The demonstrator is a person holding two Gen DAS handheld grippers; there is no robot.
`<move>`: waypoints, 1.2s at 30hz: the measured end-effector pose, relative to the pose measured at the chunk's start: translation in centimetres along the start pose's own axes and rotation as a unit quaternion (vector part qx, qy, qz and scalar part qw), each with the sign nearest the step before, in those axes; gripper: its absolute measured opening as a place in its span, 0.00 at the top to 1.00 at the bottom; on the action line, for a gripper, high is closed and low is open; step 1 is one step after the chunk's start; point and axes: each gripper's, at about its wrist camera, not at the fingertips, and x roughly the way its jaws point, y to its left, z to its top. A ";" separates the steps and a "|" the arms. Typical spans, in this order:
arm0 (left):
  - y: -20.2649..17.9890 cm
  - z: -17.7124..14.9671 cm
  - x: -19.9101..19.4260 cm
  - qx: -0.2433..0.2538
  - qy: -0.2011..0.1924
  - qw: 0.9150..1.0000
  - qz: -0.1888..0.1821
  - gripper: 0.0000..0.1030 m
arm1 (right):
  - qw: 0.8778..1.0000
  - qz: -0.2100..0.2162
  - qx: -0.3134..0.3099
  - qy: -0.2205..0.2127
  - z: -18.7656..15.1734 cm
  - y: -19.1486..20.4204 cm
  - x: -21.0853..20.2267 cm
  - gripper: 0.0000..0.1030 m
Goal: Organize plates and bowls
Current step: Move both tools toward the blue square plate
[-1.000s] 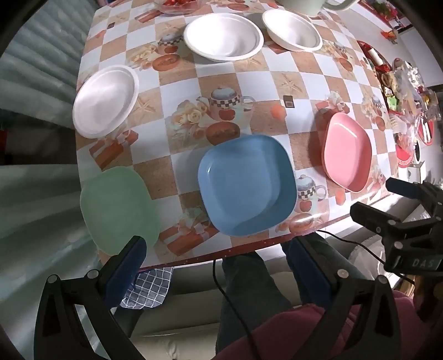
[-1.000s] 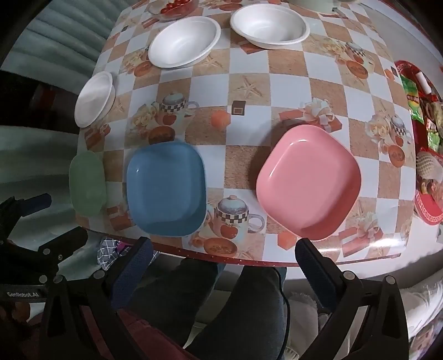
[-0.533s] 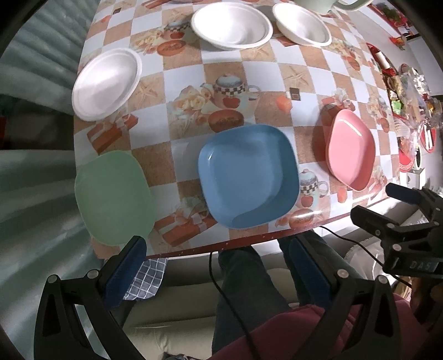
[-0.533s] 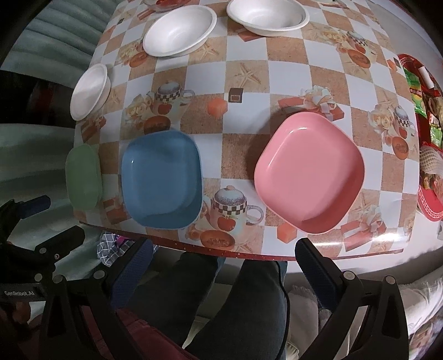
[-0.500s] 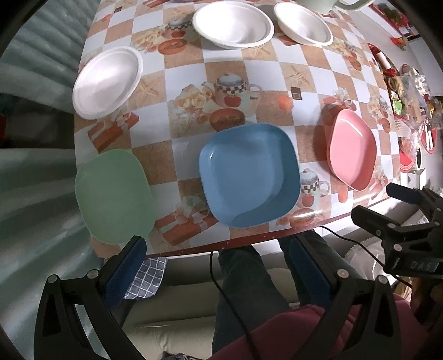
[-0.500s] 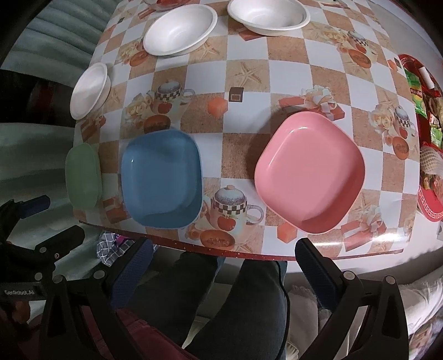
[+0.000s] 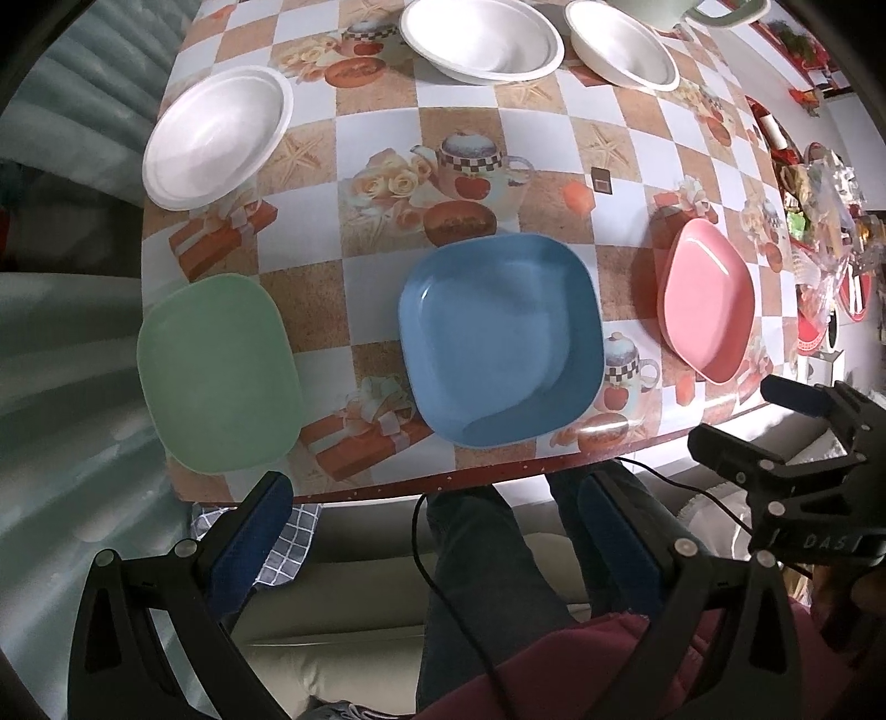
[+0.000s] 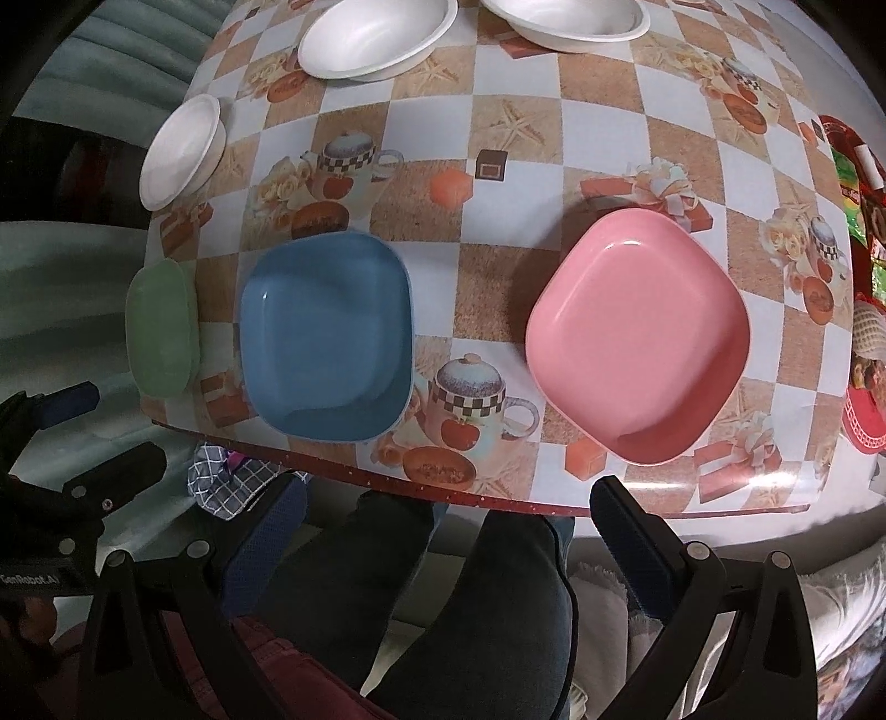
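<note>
Plates first: 3 square ones sit in a row along the near edge of the table (image 7: 554, 138). Green plate (image 7: 219, 371) is at the left corner, its near edge close to the table rim. Blue plate (image 7: 501, 338) is in the middle, well apart from the green one. Pink plate (image 8: 637, 343) lies to the right, turned corner-on like a diamond, with a printed teapot between it and the blue.

Further back, 3 white bowls: left bowl (image 7: 216, 144) near the left edge, middle bowl (image 7: 482, 41) and right bowl (image 7: 626, 50) at the far side, just beside each other. All 6 pieces lie separate, nothing stacked.

Left gripper (image 7: 432, 520) hangs off the near edge, over the person's lap, fingers spread wide with nothing between them. Right gripper (image 8: 448, 526) is the same story, wide apart and empty, held short of the table rim between blue and pink. A checked cloth (image 8: 221, 471) shows below the table edge at the left.
</note>
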 end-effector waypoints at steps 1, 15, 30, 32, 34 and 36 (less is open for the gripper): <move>0.1 0.1 0.1 -0.001 0.001 1.000 0.000 0.00 | 1.000 0.001 0.000 0.001 0.0 0.0 0.1 0.00; -0.4 1.2 2.2 0.013 -0.015 1.000 0.014 0.00 | 1.000 0.016 0.009 0.013 0.7 -1.3 2.2 0.00; -1.2 1.0 4.8 -0.001 0.004 1.000 -0.001 0.00 | 0.999 0.005 0.006 0.041 0.3 -1.2 4.0 0.00; -1.1 1.0 4.8 -0.003 0.005 1.000 0.000 0.00 | 0.999 0.004 0.008 0.042 0.3 -1.3 4.1 0.00; -1.2 1.0 4.9 -0.002 0.006 1.000 0.000 0.00 | 0.999 0.004 0.009 0.045 0.2 -1.3 4.1 0.00; -1.3 1.1 5.0 -0.002 0.006 1.000 0.000 0.00 | 0.999 0.004 0.008 0.047 0.2 -1.3 4.1 0.00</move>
